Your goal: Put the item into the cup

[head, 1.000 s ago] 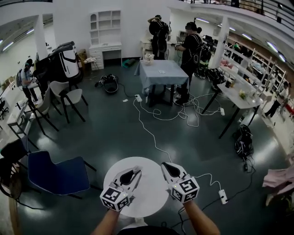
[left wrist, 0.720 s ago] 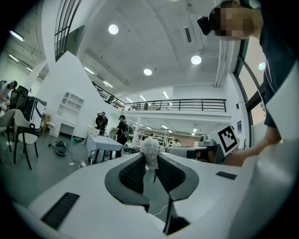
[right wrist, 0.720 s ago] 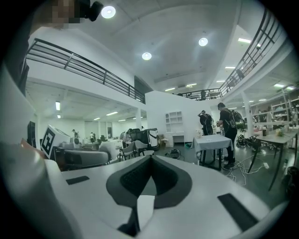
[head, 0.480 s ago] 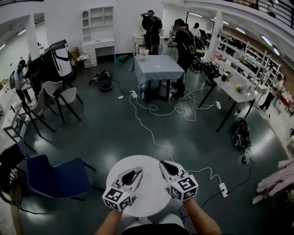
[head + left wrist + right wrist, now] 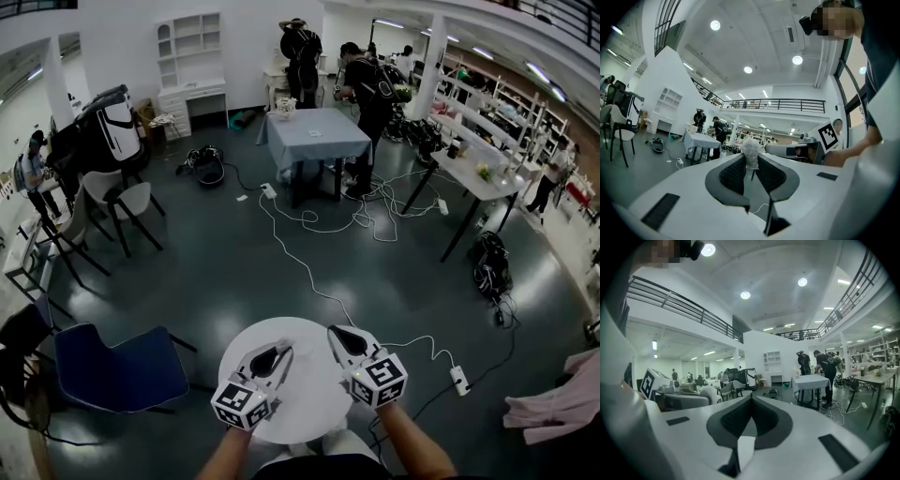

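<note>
Chair [image 5: 117, 361] first, blue-seated, on the dark floor at my far left, just beside the round white counter [image 5: 307, 398] in front of me. My left hand-held gripper [image 5: 277, 351] hangs over the left part of that counter, its marker cube toward me. Its own view shows the jaws drawn in narrow and pressing on a fluffy pale tuft [image 5: 751, 151], which sits right at the jaw tips with a thin dark stem running down between the pads. So the item is up in my left grip, above the counter and not lying on it. My right hand-held gripper [image 5: 338, 336] is just beside the left one, over the right part of the counter. Its jaws meet at the tips with nothing between them. Farther right, a white cable runs from the counter's edge to a power strip [image 5: 458, 379] on the floor. A pink cloth [image 5: 553, 412] lies at the far right edge.
</note>
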Tool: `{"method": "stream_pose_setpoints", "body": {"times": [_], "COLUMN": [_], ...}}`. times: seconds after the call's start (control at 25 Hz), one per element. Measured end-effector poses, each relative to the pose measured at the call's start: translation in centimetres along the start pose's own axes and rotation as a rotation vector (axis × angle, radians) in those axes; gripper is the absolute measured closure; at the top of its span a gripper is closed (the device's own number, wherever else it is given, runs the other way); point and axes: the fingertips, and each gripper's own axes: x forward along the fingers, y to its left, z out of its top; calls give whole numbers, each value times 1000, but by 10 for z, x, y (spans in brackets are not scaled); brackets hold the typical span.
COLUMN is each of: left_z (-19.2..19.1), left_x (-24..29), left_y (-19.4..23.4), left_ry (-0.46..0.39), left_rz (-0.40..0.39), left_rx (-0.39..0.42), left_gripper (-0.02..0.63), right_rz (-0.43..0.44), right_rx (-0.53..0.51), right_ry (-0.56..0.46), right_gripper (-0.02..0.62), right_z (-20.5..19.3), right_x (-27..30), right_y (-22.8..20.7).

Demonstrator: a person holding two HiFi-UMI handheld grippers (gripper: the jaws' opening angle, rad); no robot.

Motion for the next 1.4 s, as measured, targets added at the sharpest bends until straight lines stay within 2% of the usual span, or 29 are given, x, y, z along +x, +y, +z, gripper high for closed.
{"method": "stream_pose_setpoints", "body": {"times": [0.44, 0.72, 1.0, 1.28, 1.4], "left_z": [-33, -43, -71, -106, -127], "left_x": [37, 69, 96, 118, 126], "left_y": [2, 10, 32, 68, 82], "left_ry": [55, 80, 120, 217, 240], "left_rz": [13, 56, 113, 165, 164], "left_rx": [-13, -43, -51, -58, -88], "left_gripper": [532, 532, 532, 532, 532], "right_rz": [-9, 36, 55, 63, 60], "right_rx": [39, 25, 45, 77, 87], "right_ry": [13, 27, 46, 91, 106], "right_gripper": [580, 580, 580, 580, 580], "right_z": [-25, -30, -50, -69, -85], "right_x": [2, 16, 34, 56, 63], "right_y": [-47, -79, -115, -142, -152]}}
